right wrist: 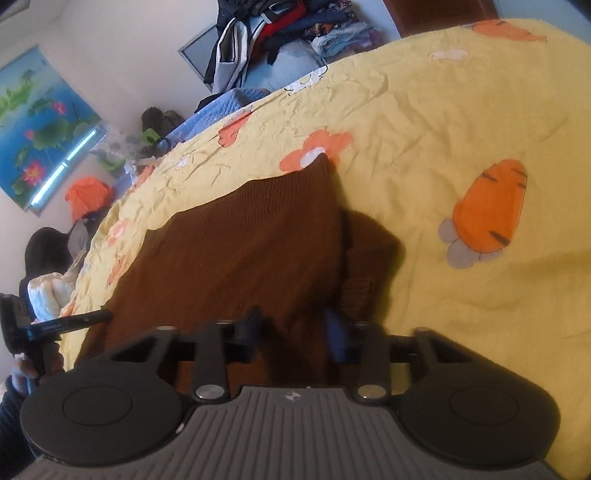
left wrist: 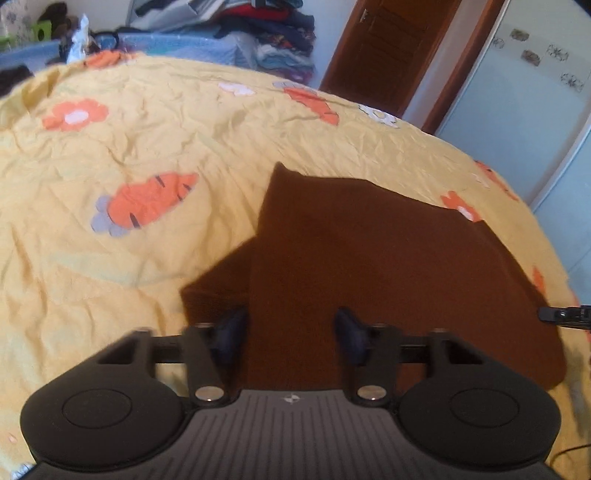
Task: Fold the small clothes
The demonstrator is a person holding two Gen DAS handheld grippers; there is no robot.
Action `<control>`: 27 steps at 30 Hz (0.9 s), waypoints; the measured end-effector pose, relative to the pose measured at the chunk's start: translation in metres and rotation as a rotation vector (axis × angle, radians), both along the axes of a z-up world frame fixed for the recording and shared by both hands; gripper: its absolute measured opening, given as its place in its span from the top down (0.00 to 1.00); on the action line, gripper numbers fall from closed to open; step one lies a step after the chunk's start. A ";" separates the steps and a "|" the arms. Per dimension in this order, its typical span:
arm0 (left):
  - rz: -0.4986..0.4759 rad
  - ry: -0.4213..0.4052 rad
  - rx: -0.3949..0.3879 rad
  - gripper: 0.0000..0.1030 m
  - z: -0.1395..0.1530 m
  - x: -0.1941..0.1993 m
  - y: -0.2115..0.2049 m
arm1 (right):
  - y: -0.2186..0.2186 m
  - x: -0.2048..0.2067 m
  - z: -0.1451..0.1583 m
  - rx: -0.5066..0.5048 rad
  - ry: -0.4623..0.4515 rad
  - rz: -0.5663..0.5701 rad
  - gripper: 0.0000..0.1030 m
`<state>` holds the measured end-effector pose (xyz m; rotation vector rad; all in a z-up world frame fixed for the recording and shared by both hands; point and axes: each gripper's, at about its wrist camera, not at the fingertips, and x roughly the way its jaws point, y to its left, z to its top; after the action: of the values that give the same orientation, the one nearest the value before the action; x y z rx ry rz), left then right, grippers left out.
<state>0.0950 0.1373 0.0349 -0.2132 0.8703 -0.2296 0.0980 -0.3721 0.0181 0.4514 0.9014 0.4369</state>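
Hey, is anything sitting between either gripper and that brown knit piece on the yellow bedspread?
Nothing visible. The left gripper and right gripper both sit open directly over the brown knit garment, which lies partly folded on the yellow bedspread. The clothes pile stays far off.

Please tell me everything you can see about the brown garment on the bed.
The brown garment looks knitted, with fine ribs visible in the right wrist view. It lies flat on the yellow bedsheet, already partly folded: one layer lies over another, and a lower part sticks out at one side. Both the left hand-held gripper and the right hand-held gripper are open above its near edge; contact is unclear.
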 end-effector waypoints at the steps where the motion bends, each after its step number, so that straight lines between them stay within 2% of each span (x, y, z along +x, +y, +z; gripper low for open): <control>1: 0.003 0.025 -0.031 0.94 0.001 0.001 0.003 | -0.001 0.001 0.001 0.029 0.011 0.007 0.86; 2: 0.012 0.031 -0.057 0.94 0.004 0.000 0.006 | -0.001 0.000 0.004 0.046 0.004 0.009 0.86; 5: 0.001 -0.011 -0.026 0.94 0.016 -0.015 0.009 | -0.002 -0.009 0.018 0.040 -0.039 0.024 0.86; 9: -0.021 0.012 -0.024 0.94 0.011 -0.027 0.012 | -0.013 -0.015 0.015 0.068 -0.036 0.011 0.86; 11: -0.012 0.012 -0.032 0.92 0.008 -0.029 0.014 | -0.014 -0.013 0.007 0.072 -0.006 -0.001 0.80; 13: -0.007 0.042 -0.074 0.85 0.005 -0.027 0.018 | -0.016 -0.010 -0.001 0.106 0.030 -0.020 0.62; 14: -0.013 0.056 -0.103 0.75 0.003 -0.026 0.020 | -0.018 -0.010 -0.002 0.137 0.029 -0.019 0.58; 15: -0.019 0.055 -0.122 0.69 0.003 -0.026 0.021 | -0.018 -0.012 -0.002 0.158 0.022 -0.018 0.53; 17: -0.034 0.038 -0.094 0.69 0.003 -0.028 0.015 | -0.012 -0.015 -0.001 0.144 0.015 0.000 0.53; 18: -0.034 0.027 -0.064 0.84 0.003 -0.029 0.011 | -0.007 -0.015 -0.001 0.112 0.010 0.014 0.60; 19: -0.029 0.018 -0.036 0.96 0.004 -0.030 0.009 | -0.003 -0.015 -0.001 0.074 0.007 0.024 0.87; 21: -0.025 0.000 -0.016 0.96 0.009 -0.038 0.009 | 0.000 -0.018 0.002 0.055 0.012 0.046 0.87; 24: -0.052 -0.027 0.033 0.95 0.012 -0.050 0.013 | -0.004 -0.036 0.014 0.031 -0.038 0.072 0.87; 26: -0.057 -0.051 0.045 0.93 0.010 -0.055 0.016 | -0.010 -0.040 0.005 0.023 -0.013 0.067 0.86; 27: -0.058 -0.065 0.026 0.88 0.011 -0.059 0.018 | -0.012 -0.040 -0.001 0.026 0.001 0.052 0.79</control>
<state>0.0361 0.1554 0.0454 -0.1558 0.8150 -0.2776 0.0575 -0.3844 0.0175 0.4525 0.9113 0.4959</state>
